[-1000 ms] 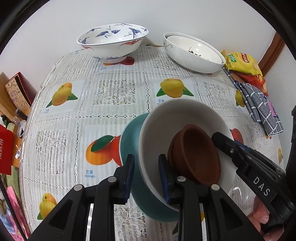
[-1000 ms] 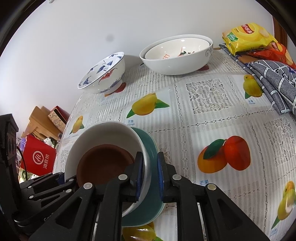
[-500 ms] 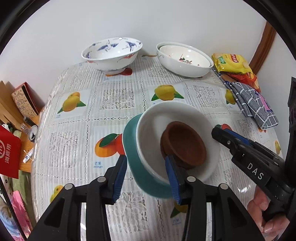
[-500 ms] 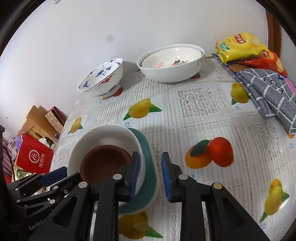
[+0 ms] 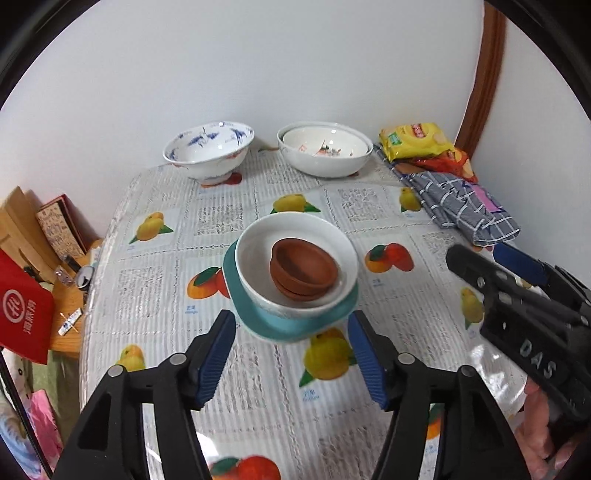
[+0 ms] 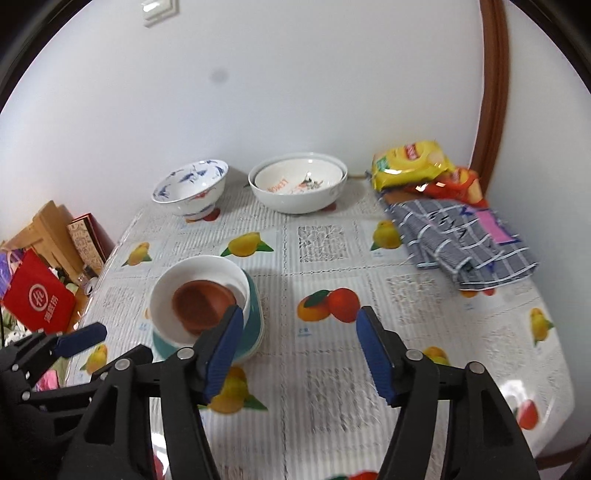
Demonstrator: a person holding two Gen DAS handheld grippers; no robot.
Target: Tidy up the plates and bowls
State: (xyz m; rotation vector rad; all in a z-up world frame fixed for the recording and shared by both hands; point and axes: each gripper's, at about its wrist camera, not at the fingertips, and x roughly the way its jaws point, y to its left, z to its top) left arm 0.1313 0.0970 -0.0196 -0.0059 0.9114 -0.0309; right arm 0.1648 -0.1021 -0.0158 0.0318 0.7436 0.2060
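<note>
Stack: two round brown clay bowls (image 5: 303, 268) nested in one glossy white bowl (image 5: 295, 260) on one teal plate (image 5: 284, 321), mid-desk (image 5: 388, 369).
Far bowls: one blue-patterned bowl (image 5: 208, 151); one nested white pair (image 5: 324, 153).
Left gripper (image 5: 291, 356): jaws apart, empty.
Right gripper (image 6: 299, 354): jaws apart, empty.

Home dining corner: table (image 6: 332, 369) under fruit-print plastic cloth, snack bags (image 6: 410, 162) and folded dish towel (image 6: 461, 240) at 2 o'clock, wall switch (image 6: 158, 11) at 11 o'clock.
</note>
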